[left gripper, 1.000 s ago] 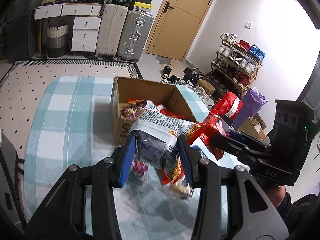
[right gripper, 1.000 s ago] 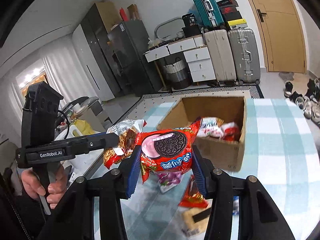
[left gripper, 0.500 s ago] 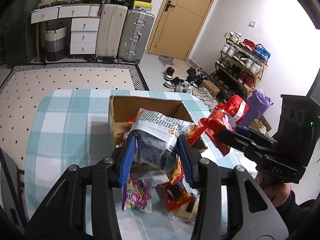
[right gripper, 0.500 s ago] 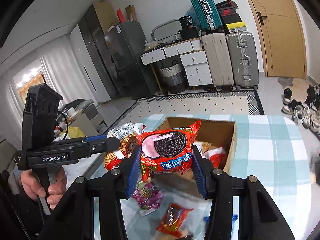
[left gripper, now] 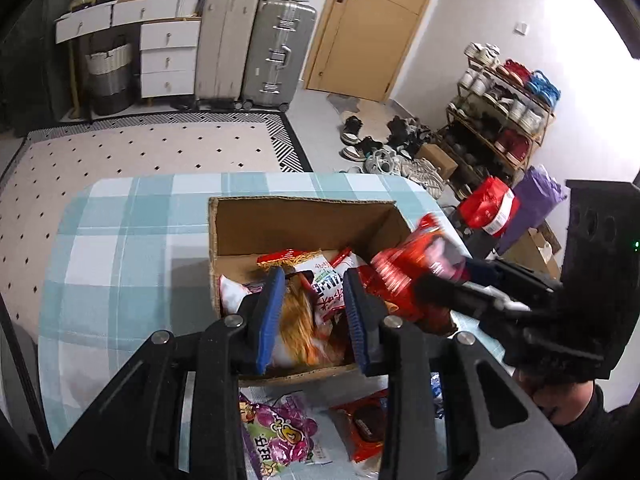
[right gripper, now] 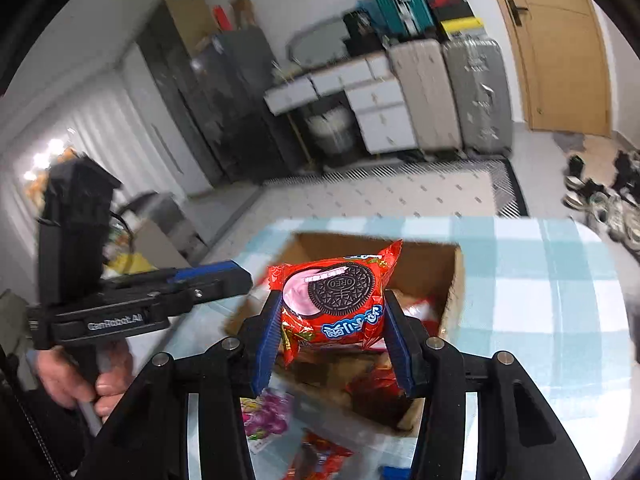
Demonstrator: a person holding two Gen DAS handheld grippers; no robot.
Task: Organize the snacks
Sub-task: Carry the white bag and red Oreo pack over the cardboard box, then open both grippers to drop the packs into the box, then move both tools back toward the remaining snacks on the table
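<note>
- The Oreo packet (right gripper: 336,300), red with a dark biscuit printed on it, is pinched across its sides by the right gripper (right gripper: 333,302); both blue pads press into the wrapper and its top stands up above the fingers.
- It hangs in the air over the open cardboard box (right gripper: 432,264); from the left wrist it shows as a blurred red shape at the box's right-hand rim.
- The box stands on the table (left gripper: 120,248) under a teal checked cloth, and already holds several snacks, among them a white-and-red noodle packet (left gripper: 326,286) and a blurred orange packet (left gripper: 296,320).
- The left gripper (left gripper: 315,280) is above the box's near part. Its jaws have just been closing and now stand drawn in narrow, pinching nothing (the orange packet seen in the gap lies lower, in the box; the right wrist view shows the fingers bare).
- A hand (right gripper: 80,376) grips the left gripper's handle.
- On the cloth just in front of the box lie a purple snack packet (left gripper: 276,436) and a second red biscuit packet (left gripper: 364,428).
- Beyond the table: suitcases (left gripper: 276,52), a wooden door (left gripper: 372,28) and a shoe rack (left gripper: 504,120).
</note>
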